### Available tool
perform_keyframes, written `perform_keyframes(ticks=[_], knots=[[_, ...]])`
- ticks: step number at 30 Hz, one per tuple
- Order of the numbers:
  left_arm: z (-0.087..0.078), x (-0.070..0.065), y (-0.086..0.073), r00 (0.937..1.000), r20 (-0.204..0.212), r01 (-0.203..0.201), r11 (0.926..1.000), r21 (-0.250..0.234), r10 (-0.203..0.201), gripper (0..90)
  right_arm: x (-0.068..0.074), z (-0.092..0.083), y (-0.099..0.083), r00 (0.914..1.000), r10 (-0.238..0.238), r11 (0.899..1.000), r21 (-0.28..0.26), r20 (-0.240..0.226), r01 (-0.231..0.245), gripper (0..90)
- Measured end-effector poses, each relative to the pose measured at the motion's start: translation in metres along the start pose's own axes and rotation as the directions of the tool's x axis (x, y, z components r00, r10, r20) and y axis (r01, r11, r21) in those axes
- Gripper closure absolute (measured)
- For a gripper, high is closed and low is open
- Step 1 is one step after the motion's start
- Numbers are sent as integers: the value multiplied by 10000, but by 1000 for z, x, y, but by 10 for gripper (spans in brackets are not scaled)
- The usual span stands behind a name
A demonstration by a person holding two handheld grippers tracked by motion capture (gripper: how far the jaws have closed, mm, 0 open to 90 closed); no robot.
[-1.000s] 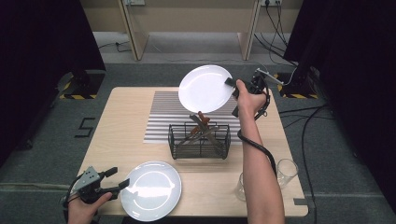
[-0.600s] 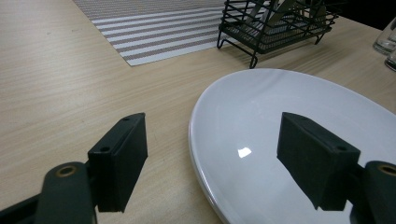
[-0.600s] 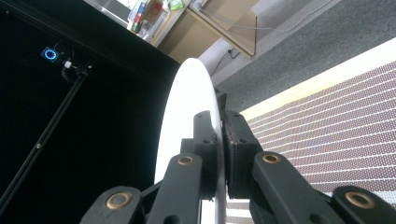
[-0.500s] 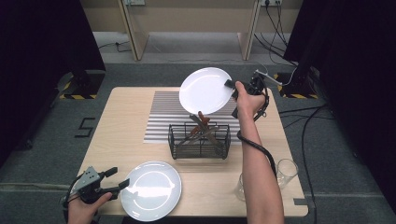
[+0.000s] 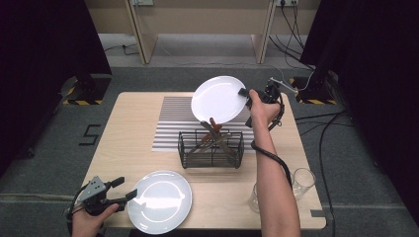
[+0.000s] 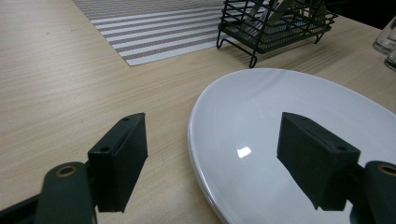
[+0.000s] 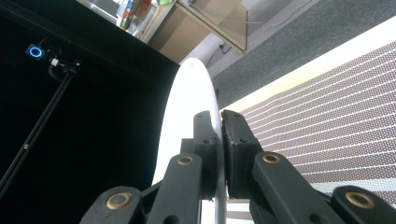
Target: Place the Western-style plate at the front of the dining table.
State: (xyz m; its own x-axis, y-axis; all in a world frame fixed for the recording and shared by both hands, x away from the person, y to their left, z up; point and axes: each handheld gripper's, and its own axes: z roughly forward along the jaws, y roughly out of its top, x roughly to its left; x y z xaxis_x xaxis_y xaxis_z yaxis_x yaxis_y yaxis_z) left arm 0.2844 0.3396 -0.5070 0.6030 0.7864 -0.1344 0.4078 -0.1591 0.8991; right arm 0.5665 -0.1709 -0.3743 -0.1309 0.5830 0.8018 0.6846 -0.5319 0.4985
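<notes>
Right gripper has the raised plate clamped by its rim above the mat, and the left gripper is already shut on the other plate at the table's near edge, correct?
Not quite: the left gripper is open, its jaws apart around the rim of the near plate, as the left gripper view shows. The rest stands: the right gripper clamps the raised plate.

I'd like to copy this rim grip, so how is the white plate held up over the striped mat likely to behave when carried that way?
The raised plate is probably stiff and won't flex: it holds its shape pinched at one edge by the right tool. Its glossy glaze looks slippery, so it may pivot or slide between the pads. It is likely breakable if it drops onto the wire basket.
</notes>
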Motion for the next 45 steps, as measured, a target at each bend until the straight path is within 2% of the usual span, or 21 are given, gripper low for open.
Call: perform_keyframes(ticks=[45], knots=[[0, 0, 0, 10000, 5, 19, 10000, -1, -19, 241, -24, 14, -11, 9972, 102, 9988, 463, 743, -137, 847]])
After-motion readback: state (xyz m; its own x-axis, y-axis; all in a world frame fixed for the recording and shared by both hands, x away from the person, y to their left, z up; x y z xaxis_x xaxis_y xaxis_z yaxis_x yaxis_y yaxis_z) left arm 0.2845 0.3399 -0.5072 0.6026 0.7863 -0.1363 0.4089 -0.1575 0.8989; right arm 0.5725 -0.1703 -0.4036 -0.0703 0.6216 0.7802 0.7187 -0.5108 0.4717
